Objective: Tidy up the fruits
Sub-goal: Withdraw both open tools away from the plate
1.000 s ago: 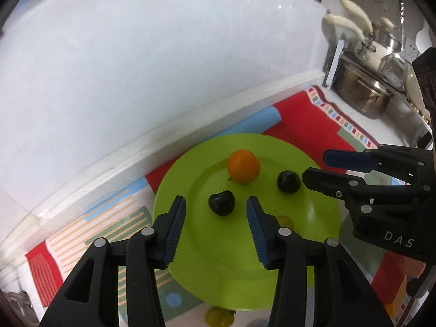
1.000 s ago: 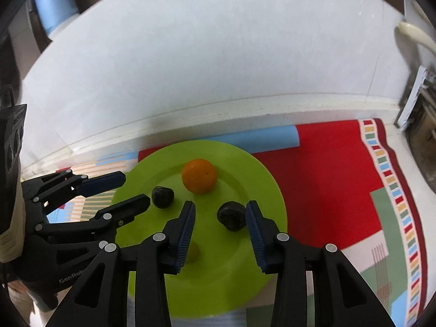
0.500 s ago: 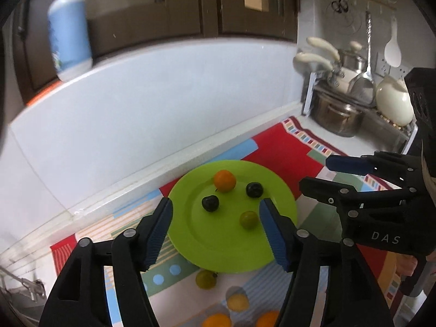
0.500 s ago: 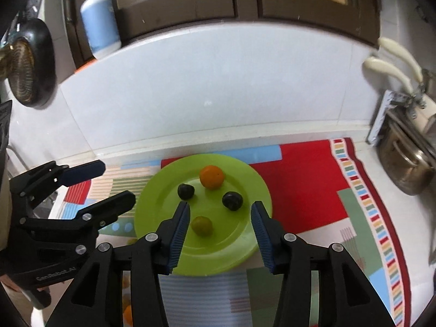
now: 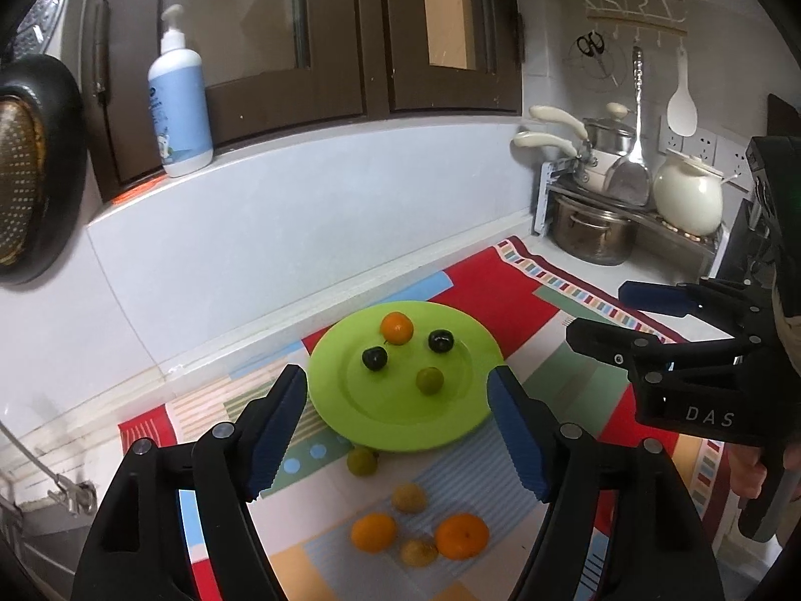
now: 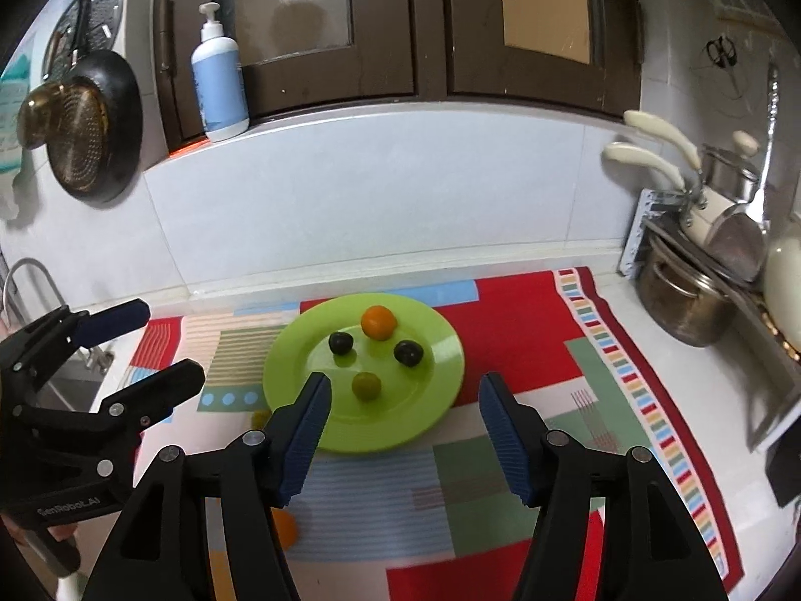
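Observation:
A lime green plate [image 5: 400, 420] [image 6: 430, 400] lies on a patterned mat. On it are an orange [image 5: 396, 328] [image 6: 379, 321], two dark plums [image 5: 374, 358] [image 5: 441, 340] and a green fruit [image 5: 430, 380] [image 6: 366, 385]. On the mat in front of the plate lie a green fruit [image 5: 362, 462], two oranges [image 5: 373, 532] [image 5: 461, 536] and two yellowish fruits [image 5: 409, 497] [image 5: 418, 551]. My left gripper [image 5: 398, 425] is open and empty, held back above the loose fruit. My right gripper [image 6: 404, 428] is open and empty, near the plate's front edge.
A pot rack [image 5: 601, 230] with pots and a white jar [image 5: 688, 195] stands at the right. A soap bottle [image 5: 179, 100] stands on the window ledge. A pan [image 6: 92, 135] hangs on the left wall. A sink tap [image 6: 30, 275] is at the left.
Both grippers have pulled back and up from the plate and opened wider. The loose fruit on the mat has come into view.

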The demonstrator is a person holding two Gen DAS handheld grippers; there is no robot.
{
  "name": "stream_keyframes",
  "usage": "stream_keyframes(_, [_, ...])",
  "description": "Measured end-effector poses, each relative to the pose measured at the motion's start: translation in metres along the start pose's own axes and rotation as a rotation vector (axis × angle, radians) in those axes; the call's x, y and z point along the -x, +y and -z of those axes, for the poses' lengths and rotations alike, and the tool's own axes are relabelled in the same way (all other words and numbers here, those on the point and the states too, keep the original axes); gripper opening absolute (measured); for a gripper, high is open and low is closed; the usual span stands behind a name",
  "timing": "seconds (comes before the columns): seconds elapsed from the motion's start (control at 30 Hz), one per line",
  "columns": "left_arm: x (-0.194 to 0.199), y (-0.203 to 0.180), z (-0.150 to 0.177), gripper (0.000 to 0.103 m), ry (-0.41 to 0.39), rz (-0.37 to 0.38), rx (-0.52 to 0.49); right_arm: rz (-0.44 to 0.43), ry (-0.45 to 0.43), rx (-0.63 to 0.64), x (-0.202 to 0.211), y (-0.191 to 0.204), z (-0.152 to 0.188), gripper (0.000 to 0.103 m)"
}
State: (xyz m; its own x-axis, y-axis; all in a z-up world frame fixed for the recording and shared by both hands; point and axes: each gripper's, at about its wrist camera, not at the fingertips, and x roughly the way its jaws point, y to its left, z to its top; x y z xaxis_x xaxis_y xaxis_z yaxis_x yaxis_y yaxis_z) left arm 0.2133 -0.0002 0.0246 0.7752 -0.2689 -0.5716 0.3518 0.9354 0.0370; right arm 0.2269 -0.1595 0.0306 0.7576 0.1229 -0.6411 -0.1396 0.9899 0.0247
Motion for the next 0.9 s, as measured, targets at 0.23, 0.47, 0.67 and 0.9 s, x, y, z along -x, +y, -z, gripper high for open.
stream_keyframes(0.23, [0.028,-0.013,0.016,0.08,-0.035,-0.018,-0.015,0.024,-0.012,-0.029,0.026,0.0,0.022,0.067])
stream_keyframes(0.47, [0.046,-0.022,0.033,0.084,-0.053,-0.028,-0.04,0.05,0.008,-0.071,0.043,-0.003,0.046,0.067])
stream_keyframes(0.67, [0.052,-0.029,0.048,0.084,-0.056,-0.029,-0.076,0.071,0.037,-0.095,0.05,-0.003,0.066,0.067])
stream_keyframes(0.9, [0.051,-0.032,0.062,0.084,-0.049,-0.012,-0.105,0.102,0.073,-0.135,0.054,-0.003,0.084,0.067])
